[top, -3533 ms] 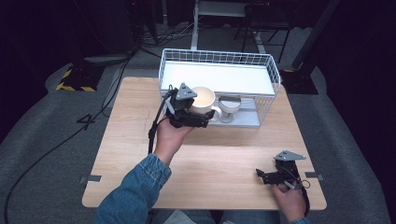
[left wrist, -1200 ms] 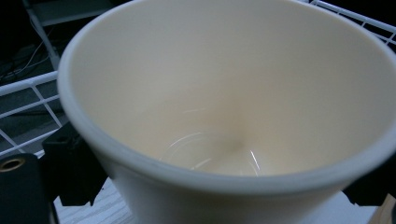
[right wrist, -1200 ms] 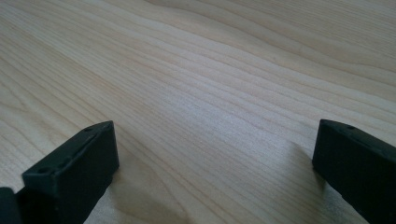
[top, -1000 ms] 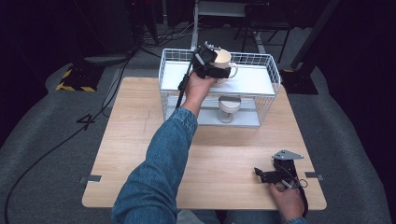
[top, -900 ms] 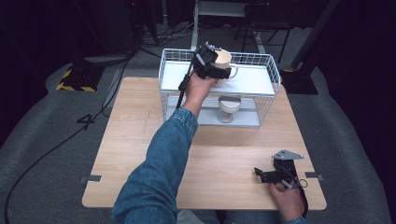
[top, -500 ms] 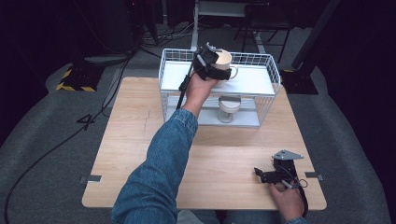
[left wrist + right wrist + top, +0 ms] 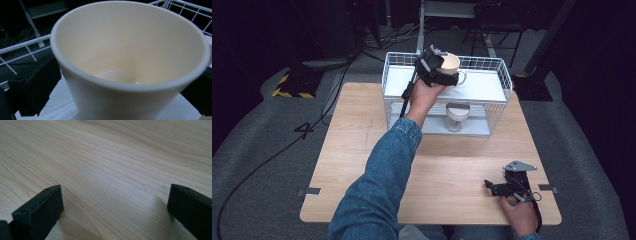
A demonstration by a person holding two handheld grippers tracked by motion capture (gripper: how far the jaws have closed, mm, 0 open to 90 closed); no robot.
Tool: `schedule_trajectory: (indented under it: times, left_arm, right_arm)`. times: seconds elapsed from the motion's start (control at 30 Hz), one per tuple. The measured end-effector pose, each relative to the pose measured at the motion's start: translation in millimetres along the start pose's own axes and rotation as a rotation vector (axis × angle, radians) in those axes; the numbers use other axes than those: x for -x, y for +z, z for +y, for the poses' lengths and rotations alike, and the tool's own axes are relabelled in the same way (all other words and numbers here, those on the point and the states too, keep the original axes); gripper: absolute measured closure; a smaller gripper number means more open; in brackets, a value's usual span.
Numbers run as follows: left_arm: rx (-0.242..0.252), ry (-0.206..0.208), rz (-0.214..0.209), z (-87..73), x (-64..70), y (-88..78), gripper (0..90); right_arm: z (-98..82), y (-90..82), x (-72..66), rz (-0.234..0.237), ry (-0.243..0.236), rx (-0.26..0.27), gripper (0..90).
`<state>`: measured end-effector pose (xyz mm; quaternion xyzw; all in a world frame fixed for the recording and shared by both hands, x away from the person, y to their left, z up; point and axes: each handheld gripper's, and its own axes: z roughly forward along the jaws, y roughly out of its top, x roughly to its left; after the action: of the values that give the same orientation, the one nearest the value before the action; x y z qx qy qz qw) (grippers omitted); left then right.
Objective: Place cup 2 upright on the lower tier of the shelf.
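Note:
A cream mug with its handle to the right is at the top shelf of the white wire rack, near the shelf's left middle. My left gripper is shut on the mug; whether the mug touches the shelf I cannot tell. In the left gripper view the mug is upright and empty between the two black jaws of the left gripper. My right gripper rests on the wooden table at the front right, open. The right gripper has bare wood between its jaws.
A second pale cup stands on the rack's lower shelf, below the held mug. The rack stands at the table's far edge. A black cable trails from the left gripper down along the rack's left side. Dark floor surrounds the table.
My left gripper carried the mug from in front of the lower shelf up to the top shelf, then barely shifted in the last second. The right gripper stayed put.

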<state>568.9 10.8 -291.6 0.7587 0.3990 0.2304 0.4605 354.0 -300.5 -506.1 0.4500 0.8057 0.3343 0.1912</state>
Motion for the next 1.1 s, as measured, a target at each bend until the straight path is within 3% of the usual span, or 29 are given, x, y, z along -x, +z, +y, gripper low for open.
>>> schedule_trajectory:
  times: [0.3, 0.8, 1.1]
  left_arm:
    - [0.032, 0.018, -0.018, -2.3, 4.4, -28.6, 0.1]
    - [0.083, 0.037, -0.035, -23.5, 13.3, -91.2, 0.1]
    - [0.097, 0.034, -0.045, -42.0, 16.5, -122.5, 0.2]
  right_arm:
    - [0.2, 0.3, -0.1, 0.001, 0.000, 0.001, 0.4]
    - [0.4, 0.4, 0.3, 0.001, -0.003, -0.001, 0.3]
    - [2.1, 2.0, 11.6, 0.068, -0.063, -0.003, 0.2]
